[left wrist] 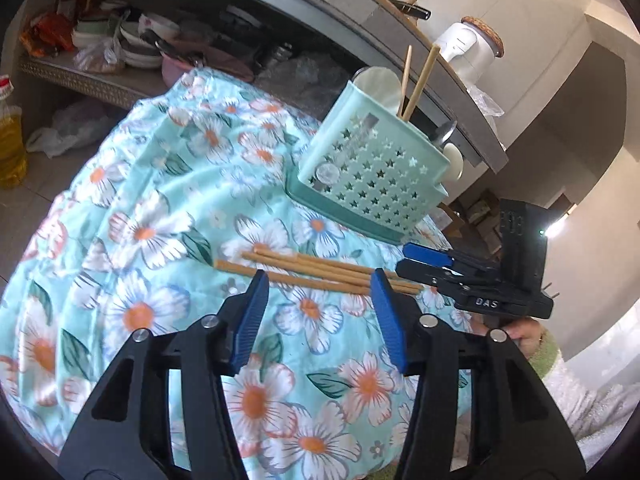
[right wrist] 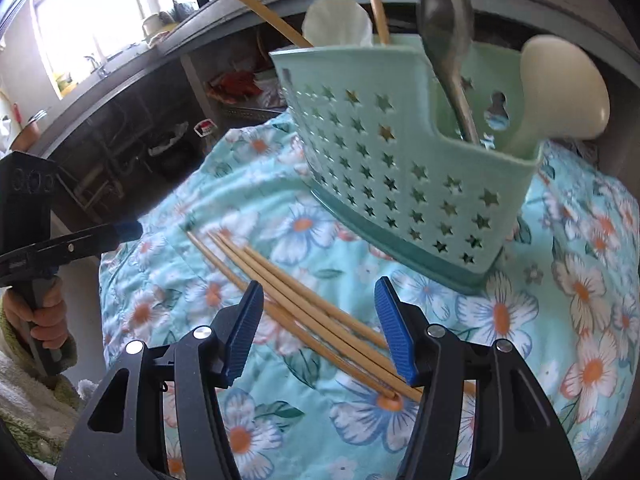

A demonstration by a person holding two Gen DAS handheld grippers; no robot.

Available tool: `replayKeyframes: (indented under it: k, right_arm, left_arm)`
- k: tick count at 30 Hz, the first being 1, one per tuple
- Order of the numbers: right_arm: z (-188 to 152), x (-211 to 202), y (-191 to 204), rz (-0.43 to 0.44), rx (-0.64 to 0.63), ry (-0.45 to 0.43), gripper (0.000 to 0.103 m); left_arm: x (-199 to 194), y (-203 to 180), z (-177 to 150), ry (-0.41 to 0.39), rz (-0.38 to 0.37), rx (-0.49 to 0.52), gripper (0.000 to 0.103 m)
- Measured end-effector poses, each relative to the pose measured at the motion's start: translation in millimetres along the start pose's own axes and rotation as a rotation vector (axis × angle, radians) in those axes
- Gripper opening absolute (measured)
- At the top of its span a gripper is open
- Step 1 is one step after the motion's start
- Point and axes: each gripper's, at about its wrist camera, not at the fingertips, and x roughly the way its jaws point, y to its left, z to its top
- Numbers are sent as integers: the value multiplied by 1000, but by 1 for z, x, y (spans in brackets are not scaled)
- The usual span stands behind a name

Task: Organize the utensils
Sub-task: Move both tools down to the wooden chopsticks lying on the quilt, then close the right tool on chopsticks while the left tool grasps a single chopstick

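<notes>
Right view only: metal spoon (right wrist: 448, 40) in basket (right wrist: 400, 168). 4 chopsticks (left wrist: 320, 274) lie flat, running left to right in the left view. Left gripper (left wrist: 320, 292) and right gripper (right wrist: 318, 308) spread, pinching nothing.

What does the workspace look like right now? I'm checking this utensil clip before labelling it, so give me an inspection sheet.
Surface: floral tablecloth, wrinkled.
Job's things: four loose chopsticks lying on the cloth; green holder holds two chopsticks, a metal spoon and white spoons.
Clutter: nothing seen on the cloth.
Grippers: left gripper open above the loose chopsticks; right gripper open over their other end; neither holds anything.
Cables: nothing seen.
Surroundings: shelf of bowls, oil bottle, counter with a white jar.
</notes>
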Motion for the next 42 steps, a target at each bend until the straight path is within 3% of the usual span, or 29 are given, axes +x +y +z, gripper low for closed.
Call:
replayKeyframes:
  k: [4,10,16,18,27,33,39,42]
  right_arm:
    - [-4,11,-19,14,61,13,54]
    - [-8,34,-34,40,115,109,51]
    - [-17,30,-18,53,81,190,49]
    - [-22,27,-11,48,82,204,39]
    - [-46,17,13,118,202,221,15]
    - [-58,4,24,125,232,185,13]
    - [-66,-20,7,47,270,135,12]
    - [-69,-28,-1,0,277,117,12]
  left_arm:
    - [23,3,-13,82,-68,-59,33]
    - [54,5,-30,197,-141,-140,23]
    - [68,14,-34,227,-147,-209,20]
    - [69,18,-32,222,-149,-228,19]
    - [65,24,-22,188,-121,-273,19]
    - [68,31,-17,194,-71,-336,19]
    - [80,37,-9,188,-15,-441,21]
    - [86,32,-5,190,32,-442,21]
